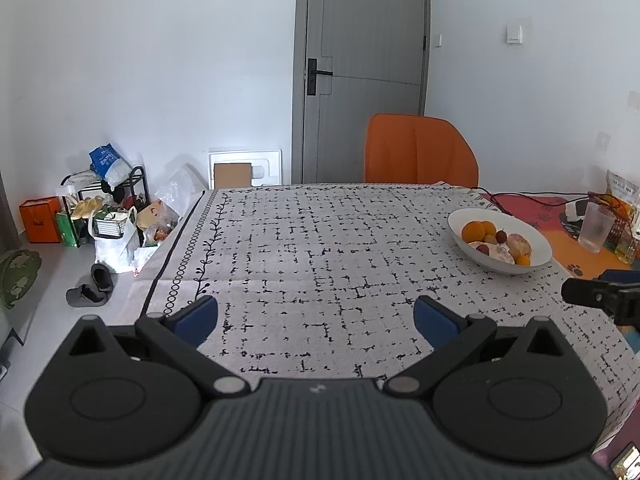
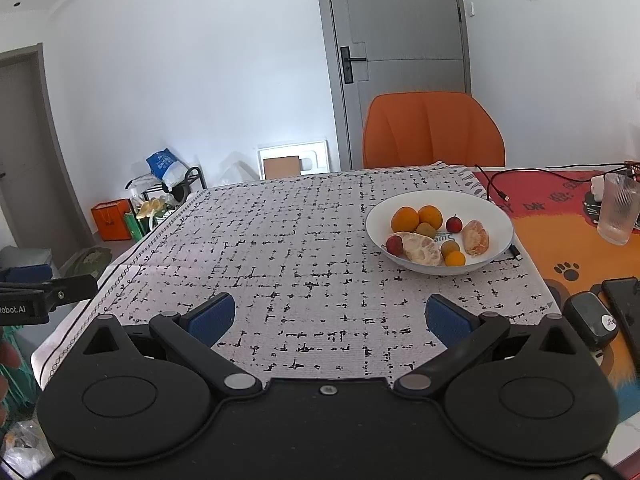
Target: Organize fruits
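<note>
A white bowl [image 2: 492,208] sits on the patterned grey tablecloth [image 2: 304,248], right of centre. It holds several fruits: two oranges [image 2: 405,219], two peeled citrus pieces [image 2: 475,237], small red fruits [image 2: 453,224], green ones and a small orange one. The bowl also shows in the left wrist view [image 1: 536,240] at the right. My left gripper [image 1: 316,314] is open and empty above the cloth, left of the bowl. My right gripper [image 2: 330,316] is open and empty, short of the bowl.
An orange chair [image 2: 432,130] stands behind the table by a grey door. A ribbed glass [image 2: 618,208], cables, and dark devices [image 2: 592,318] lie on the orange mat at the right. Bags and a rack [image 1: 108,208] crowd the floor at the left.
</note>
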{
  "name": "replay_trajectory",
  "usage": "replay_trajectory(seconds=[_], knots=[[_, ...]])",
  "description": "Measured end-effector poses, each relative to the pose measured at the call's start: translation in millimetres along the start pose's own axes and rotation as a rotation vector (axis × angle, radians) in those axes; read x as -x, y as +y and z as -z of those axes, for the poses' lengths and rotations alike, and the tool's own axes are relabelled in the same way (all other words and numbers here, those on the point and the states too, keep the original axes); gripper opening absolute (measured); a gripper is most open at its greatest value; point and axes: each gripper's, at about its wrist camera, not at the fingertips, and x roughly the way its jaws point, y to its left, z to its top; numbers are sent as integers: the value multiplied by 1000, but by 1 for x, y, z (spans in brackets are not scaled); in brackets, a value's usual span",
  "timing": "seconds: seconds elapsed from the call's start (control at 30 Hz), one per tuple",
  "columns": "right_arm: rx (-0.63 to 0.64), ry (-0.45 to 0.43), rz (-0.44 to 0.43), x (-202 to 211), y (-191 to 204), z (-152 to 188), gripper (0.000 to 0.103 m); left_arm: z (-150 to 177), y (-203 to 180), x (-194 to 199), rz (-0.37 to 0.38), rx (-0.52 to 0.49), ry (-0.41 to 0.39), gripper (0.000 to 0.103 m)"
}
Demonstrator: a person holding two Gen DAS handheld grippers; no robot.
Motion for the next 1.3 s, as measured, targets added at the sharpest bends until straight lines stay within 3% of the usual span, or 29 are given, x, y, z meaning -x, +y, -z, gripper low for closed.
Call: replay_trajectory(seconds=[1.3], knots=[[-29,13,-6,1,-5,0,103,-4,8,17,-12,8,-25,103]])
